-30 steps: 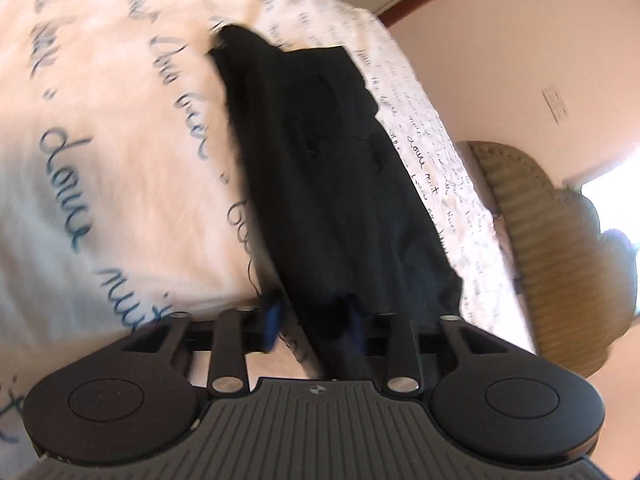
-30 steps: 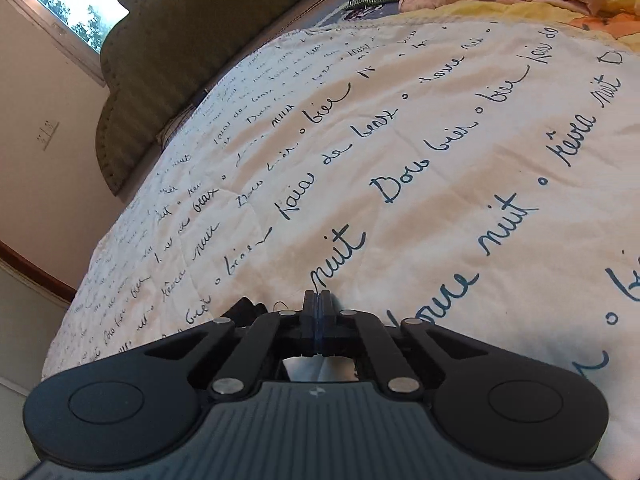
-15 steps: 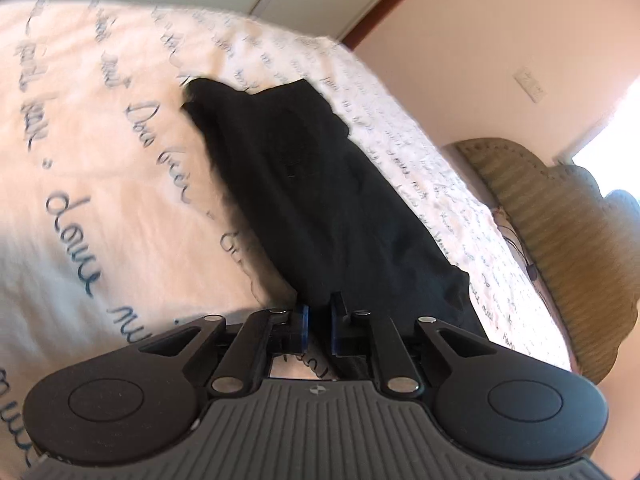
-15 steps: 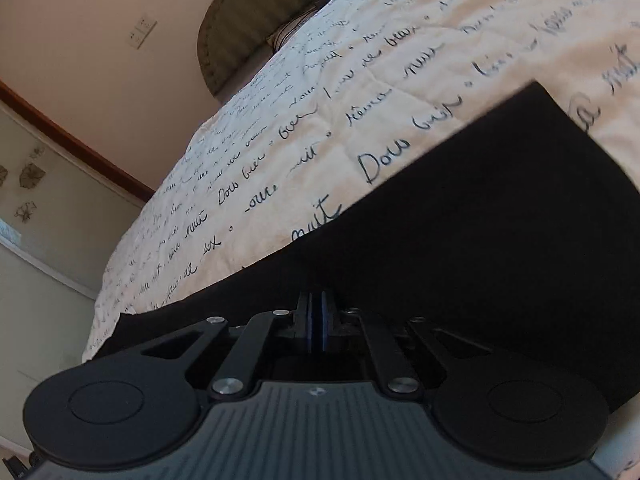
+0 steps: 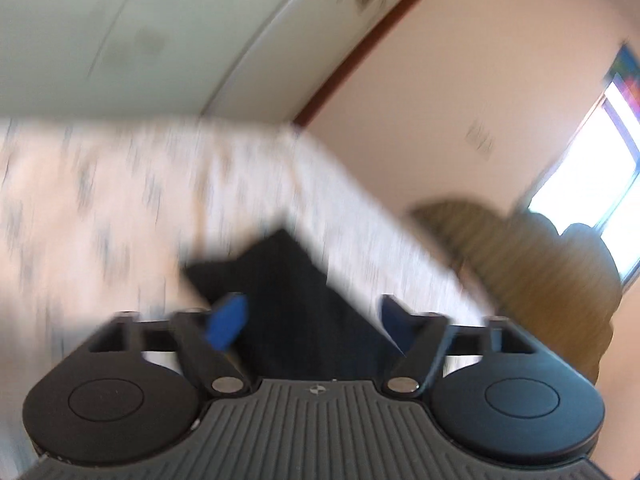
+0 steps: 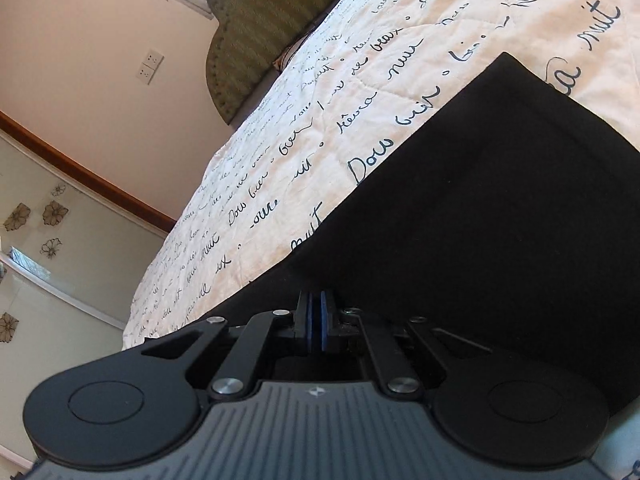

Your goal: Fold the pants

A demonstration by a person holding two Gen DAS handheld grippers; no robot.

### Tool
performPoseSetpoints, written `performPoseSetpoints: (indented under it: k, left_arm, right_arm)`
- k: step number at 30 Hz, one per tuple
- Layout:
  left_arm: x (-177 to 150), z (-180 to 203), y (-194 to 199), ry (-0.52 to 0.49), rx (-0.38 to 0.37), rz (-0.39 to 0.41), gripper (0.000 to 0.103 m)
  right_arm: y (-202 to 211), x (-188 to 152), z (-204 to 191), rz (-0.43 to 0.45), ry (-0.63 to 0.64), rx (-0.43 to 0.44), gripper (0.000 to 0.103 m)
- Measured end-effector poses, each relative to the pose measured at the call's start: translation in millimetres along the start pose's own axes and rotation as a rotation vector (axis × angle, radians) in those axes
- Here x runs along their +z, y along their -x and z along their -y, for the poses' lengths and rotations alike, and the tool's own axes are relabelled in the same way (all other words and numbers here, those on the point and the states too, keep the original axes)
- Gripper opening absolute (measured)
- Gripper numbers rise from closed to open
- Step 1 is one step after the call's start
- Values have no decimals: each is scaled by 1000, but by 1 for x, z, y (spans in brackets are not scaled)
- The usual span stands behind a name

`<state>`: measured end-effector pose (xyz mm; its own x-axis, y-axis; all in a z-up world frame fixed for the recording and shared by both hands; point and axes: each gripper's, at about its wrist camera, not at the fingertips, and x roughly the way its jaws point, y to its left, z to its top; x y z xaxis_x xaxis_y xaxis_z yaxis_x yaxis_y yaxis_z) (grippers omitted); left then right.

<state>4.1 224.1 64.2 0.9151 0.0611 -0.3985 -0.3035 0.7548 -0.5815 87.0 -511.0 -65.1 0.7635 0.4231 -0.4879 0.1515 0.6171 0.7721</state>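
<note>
Black pants [image 6: 500, 208] lie flat on a cream bedspread with dark script [image 6: 360, 80]. My right gripper [image 6: 316, 320] is shut, its blue pads pressed together at the near edge of the pants; whether cloth sits between them is hidden. In the blurred left wrist view the pants [image 5: 288, 296] show as a dark strip between the fingers. My left gripper [image 5: 308, 316] is open, its blue pads wide apart above the cloth.
An olive padded headboard [image 6: 264, 28] stands at the bed's far end, also in the left wrist view [image 5: 540, 264]. A peach wall with a socket [image 6: 150, 66], a brown rail and a flower-patterned lower wall [image 6: 36, 220] lie beyond the bed's edge.
My left gripper has opened, let go of the pants and swung upward fast, blurring its view. My right gripper stays shut at the pants' edge and has barely moved.
</note>
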Motion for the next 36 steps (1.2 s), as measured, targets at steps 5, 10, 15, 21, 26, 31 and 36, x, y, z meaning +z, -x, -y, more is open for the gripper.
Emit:
performPoseSetpoints:
  k: [5, 10, 15, 21, 26, 31, 36]
  left_arm:
    - [79, -51, -100, 103, -102, -213, 64]
    - [89, -69, -176, 20, -136, -466, 63]
    - [78, -68, -209, -86, -199, -561, 69]
    - [67, -68, -213, -103, -305, -573, 70]
    - [58, -53, -213, -247, -254, -508, 35]
    - [59, -30, -190, -411, -165, -446, 25]
    - [54, -37, -171, -394, -10, -365, 20]
  right_arm:
    - [0, 0, 6, 7, -14, 28, 3]
    - [3, -4, 6, 28, 3, 27, 3]
    - [4, -5, 5, 40, 7, 21, 3]
    - [3, -8, 4, 51, 2, 15, 3]
    - [3, -9, 3, 56, 3, 10, 3]
    - [3, -9, 3, 56, 1, 11, 3]
    - [4, -9, 3, 58, 0, 14, 3]
